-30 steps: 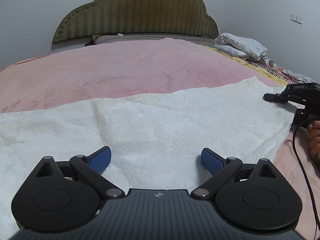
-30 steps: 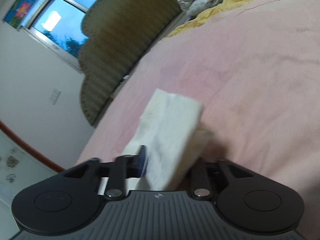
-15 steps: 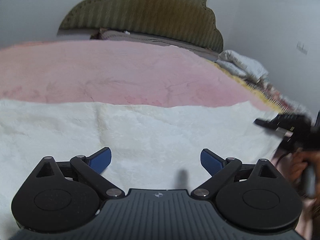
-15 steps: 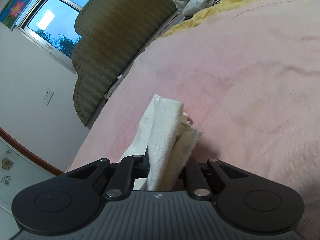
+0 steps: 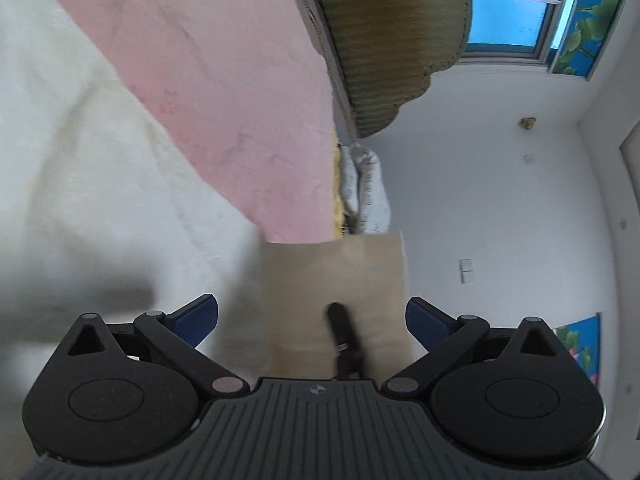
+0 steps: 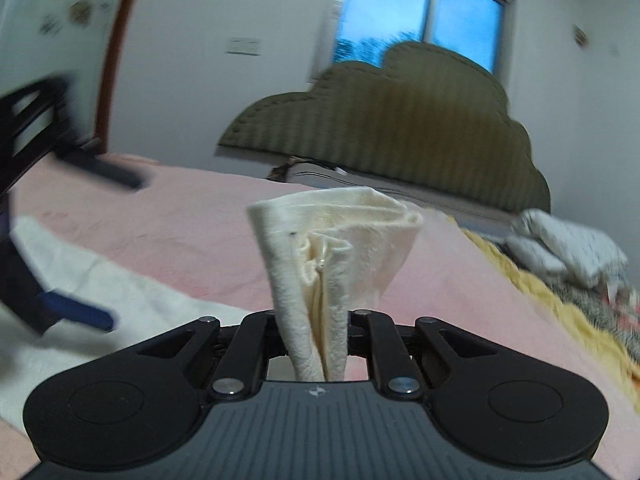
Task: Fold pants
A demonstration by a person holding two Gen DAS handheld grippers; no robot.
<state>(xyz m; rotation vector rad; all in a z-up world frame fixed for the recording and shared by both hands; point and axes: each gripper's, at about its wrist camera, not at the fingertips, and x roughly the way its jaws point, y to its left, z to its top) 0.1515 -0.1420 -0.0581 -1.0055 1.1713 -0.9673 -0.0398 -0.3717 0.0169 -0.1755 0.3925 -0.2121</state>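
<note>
The cream pants point(image 5: 80, 184) lie spread across the pink bedspread point(image 5: 224, 92). My right gripper point(image 6: 318, 320) is shut on a bunched end of the pants point(image 6: 336, 248), which sticks up between its jaws above the bed. My left gripper point(image 5: 312, 316) is open and rolled on its side, its blue pads point(image 5: 200, 316) wide apart. The lifted cream flap point(image 5: 332, 276) and a dark finger of the right gripper point(image 5: 344, 332) sit between the left jaws, and neither pad touches them. The right wrist view shows the left gripper point(image 6: 76, 312) blurred at the left edge.
An olive padded headboard point(image 6: 400, 120) stands at the far end of the bed, below a window point(image 6: 420, 20). White pillows point(image 6: 568, 252) and a yellow blanket point(image 6: 540, 300) lie along the right side. A white wall point(image 5: 500, 200) is behind.
The right gripper has risen and rolled upright, still gripping the pants end. The left gripper has rolled onto its side and now has the lifted flap between its open jaws.
</note>
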